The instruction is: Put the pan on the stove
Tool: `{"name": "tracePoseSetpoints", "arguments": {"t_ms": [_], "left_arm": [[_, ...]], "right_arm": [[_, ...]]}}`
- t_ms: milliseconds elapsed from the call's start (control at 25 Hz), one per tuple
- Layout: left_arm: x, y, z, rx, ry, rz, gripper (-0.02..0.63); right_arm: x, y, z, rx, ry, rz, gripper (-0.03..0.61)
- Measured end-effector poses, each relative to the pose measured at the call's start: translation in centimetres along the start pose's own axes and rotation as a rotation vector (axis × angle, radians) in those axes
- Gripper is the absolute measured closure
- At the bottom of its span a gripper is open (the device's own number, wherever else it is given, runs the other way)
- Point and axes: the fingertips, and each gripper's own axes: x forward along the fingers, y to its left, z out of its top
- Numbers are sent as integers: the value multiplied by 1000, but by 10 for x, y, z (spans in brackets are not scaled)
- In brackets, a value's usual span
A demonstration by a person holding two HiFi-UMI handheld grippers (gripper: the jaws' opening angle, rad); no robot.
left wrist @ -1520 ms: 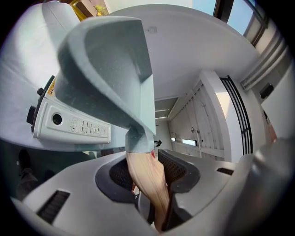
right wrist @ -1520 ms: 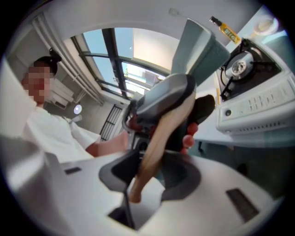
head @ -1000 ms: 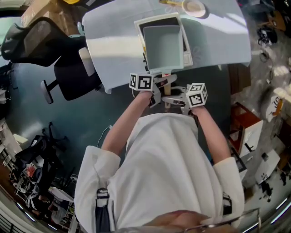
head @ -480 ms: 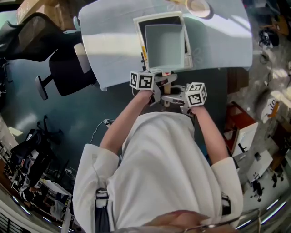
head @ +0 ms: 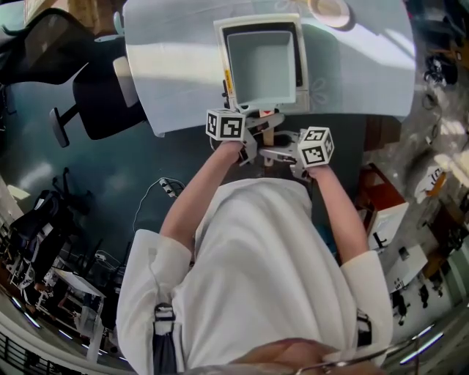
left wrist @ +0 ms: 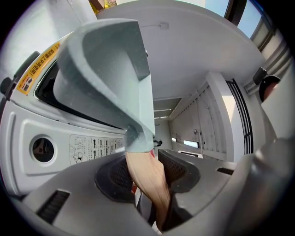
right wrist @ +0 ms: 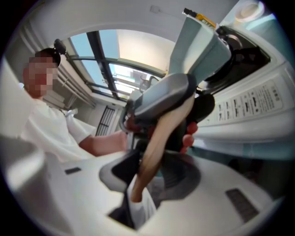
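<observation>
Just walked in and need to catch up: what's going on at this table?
A person holds both grippers on one thing: the left gripper and the right gripper are each clamped on the wooden handle of a square grey pan. The pan is over the white stove on the table; whether it rests on it cannot be told.

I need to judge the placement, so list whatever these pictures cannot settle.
- Burner: in the head view it is covered by the pan, which is over the stove.
- Pan-to-stove contact: in the left gripper view the pan's own body hides its far underside, so I cannot tell whether it rests or hangs.
- Print on the stove's label: too small to read in the left gripper view.
- Round object: cut off by the top edge of the head view.
</observation>
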Motion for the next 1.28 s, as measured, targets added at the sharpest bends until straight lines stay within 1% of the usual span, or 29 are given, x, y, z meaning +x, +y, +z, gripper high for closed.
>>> {"name": "tracePoseSetpoints", "arguments": {"t_ms": [200, 400, 560, 840, 1040, 1200, 1280], "left_arm": [[8, 8, 7, -15, -18, 6, 440], [4, 7, 14, -18, -34, 6, 440], [15, 23, 24, -28, -38, 8, 440], [18, 32, 30, -46, -38, 12, 439], [19, 37, 29, -33, -25, 29, 437], [19, 33, 30, -8, -23, 18, 435], [19, 31, 30, 5, -23, 12, 420]], "right_arm": [[-6, -10, 4, 8, 25, 1, 420], [-4, -7, 11, 16, 36, 1, 420], [-9, -28, 19, 22, 44, -6, 420], [-9, -37, 23, 34, 54, -8, 420], [-7, -38, 24, 37, 45, -2, 417], [-9, -37, 26, 25, 46, -9, 417], [-9, -37, 26, 19, 44, -12, 417]]}}
